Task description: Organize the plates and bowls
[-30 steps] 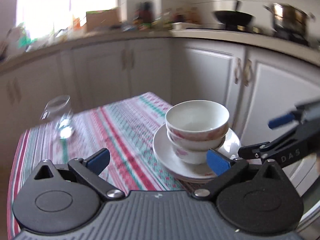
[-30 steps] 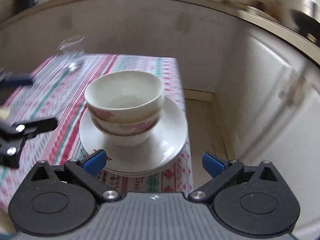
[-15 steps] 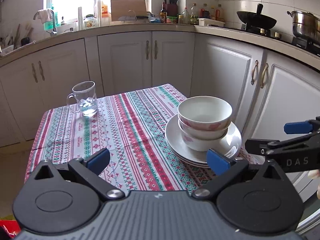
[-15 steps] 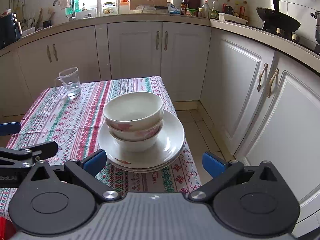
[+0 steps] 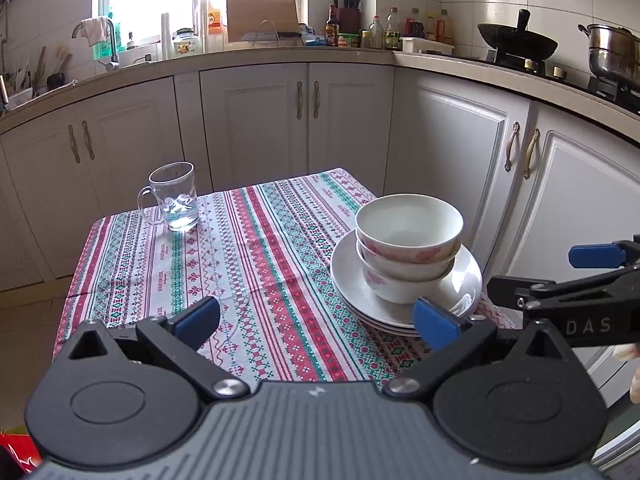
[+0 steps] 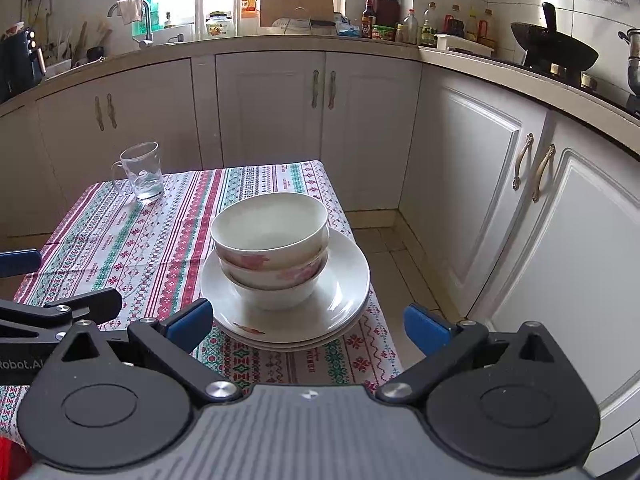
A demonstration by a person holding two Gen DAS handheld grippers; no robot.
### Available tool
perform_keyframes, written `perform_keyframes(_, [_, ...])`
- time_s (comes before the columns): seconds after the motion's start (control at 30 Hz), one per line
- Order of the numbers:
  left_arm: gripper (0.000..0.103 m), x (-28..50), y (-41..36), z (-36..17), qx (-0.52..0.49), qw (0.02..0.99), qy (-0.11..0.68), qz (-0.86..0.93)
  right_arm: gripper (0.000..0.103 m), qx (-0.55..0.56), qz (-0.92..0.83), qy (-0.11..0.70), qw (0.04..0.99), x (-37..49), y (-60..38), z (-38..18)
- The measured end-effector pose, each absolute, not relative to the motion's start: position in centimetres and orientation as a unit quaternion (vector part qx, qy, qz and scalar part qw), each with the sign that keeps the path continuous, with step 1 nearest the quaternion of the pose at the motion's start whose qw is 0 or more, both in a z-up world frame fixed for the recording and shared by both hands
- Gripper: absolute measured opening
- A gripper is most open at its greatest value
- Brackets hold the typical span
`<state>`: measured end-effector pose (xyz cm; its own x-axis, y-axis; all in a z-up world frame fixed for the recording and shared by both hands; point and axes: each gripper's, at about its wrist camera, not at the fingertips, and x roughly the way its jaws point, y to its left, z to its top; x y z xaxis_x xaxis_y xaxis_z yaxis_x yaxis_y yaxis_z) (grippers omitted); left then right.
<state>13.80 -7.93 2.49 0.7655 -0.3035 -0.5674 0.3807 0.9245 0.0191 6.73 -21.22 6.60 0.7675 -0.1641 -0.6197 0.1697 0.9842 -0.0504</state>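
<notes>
White china fills my left wrist view: ahead and to the right of my left claw (image 5: 316, 320) three nested bowls (image 5: 408, 248) sit on a stack of plates (image 5: 464, 284) at the right edge of the striped tablecloth (image 5: 240, 248). Far ahead on the left stands a glass mug (image 5: 174, 196), well apart from the stack. My right claw (image 5: 560, 276) juts in from the right, just beside the plates, its body cut off by the frame. My left claw's jaws are spread wide and grip nothing; its right pad overlaps the near plate rim, and I cannot tell whether it touches. From the right wrist, the bowls (image 6: 272, 248) and plates (image 6: 344, 280) lie straight ahead, between the blue pads of my right claw (image 6: 308, 324), which also gapes wide and empty. The mug (image 6: 140, 170) is far ahead on the left. My left claw (image 6: 60, 280) pokes in at the left edge, mostly out of frame. How many plates there are is hard to count.
</notes>
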Motion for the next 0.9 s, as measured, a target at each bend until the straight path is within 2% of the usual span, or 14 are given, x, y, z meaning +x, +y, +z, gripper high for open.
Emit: perform_keyframes(0.9, [0.102, 13.23, -7.79, 2.7, 0.06, 0.938, 0.292, -0.179, 0.103, -0.003, -0.096, 0.322, 0.942, 6.11, -20.81, 7.02])
